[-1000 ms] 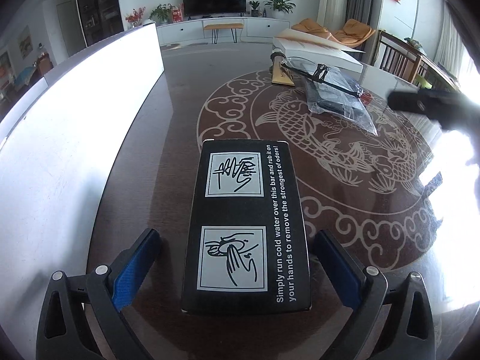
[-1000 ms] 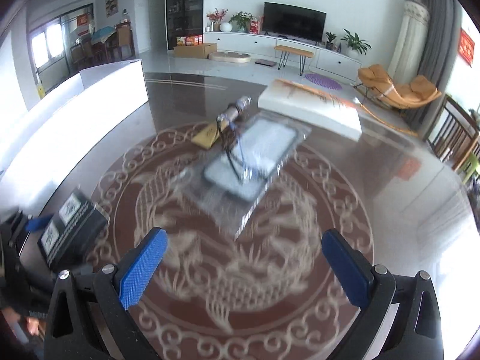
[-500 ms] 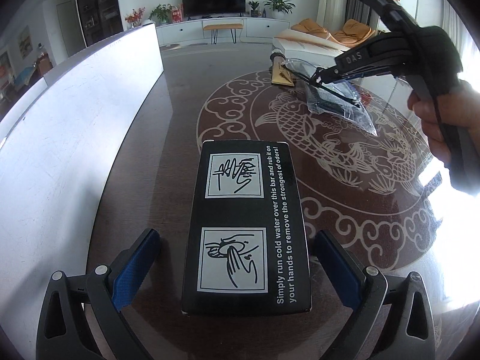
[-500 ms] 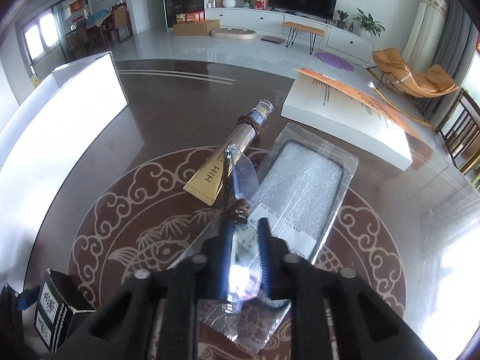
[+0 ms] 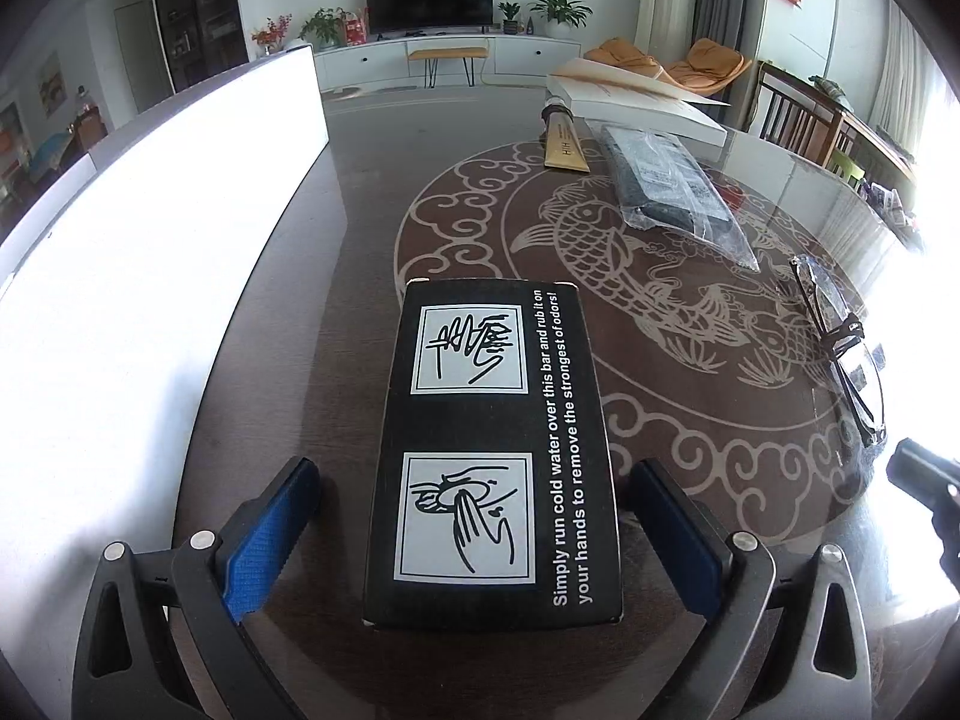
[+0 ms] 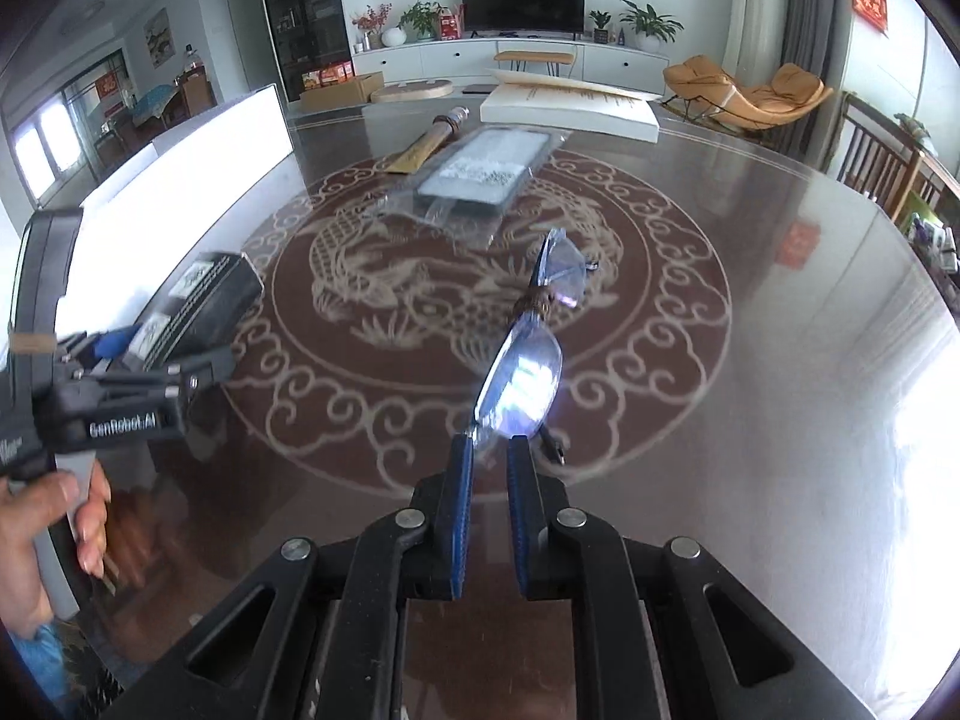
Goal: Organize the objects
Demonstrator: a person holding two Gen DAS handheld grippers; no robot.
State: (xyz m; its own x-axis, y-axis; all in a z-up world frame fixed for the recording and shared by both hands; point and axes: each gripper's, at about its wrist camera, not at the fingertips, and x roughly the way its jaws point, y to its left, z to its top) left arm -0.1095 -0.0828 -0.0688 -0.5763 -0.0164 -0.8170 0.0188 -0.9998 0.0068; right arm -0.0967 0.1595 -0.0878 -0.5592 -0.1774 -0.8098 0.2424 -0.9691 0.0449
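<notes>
A black box (image 5: pixel 495 450) with white hand-washing pictures lies on the dark table between the open fingers of my left gripper (image 5: pixel 474 531), which do not touch it. The box also shows in the right wrist view (image 6: pixel 201 300). My right gripper (image 6: pixel 489 450) is shut on a pair of folded glasses (image 6: pixel 531 354) and holds them over the table's right side. The glasses also show in the left wrist view (image 5: pixel 840 342). A phone case in clear plastic wrap (image 5: pixel 669 186) and a gold tube (image 5: pixel 564 144) lie at the far side.
A large white book (image 5: pixel 636 99) lies at the table's far edge. A long white box (image 5: pixel 150 228) runs along the left side. The table (image 6: pixel 780 360) has a round fish pattern. Chairs stand at the right.
My right gripper lifted the glasses off the wrapped phone case and carried them back toward the near right of the table. My left gripper and the black box have not moved.
</notes>
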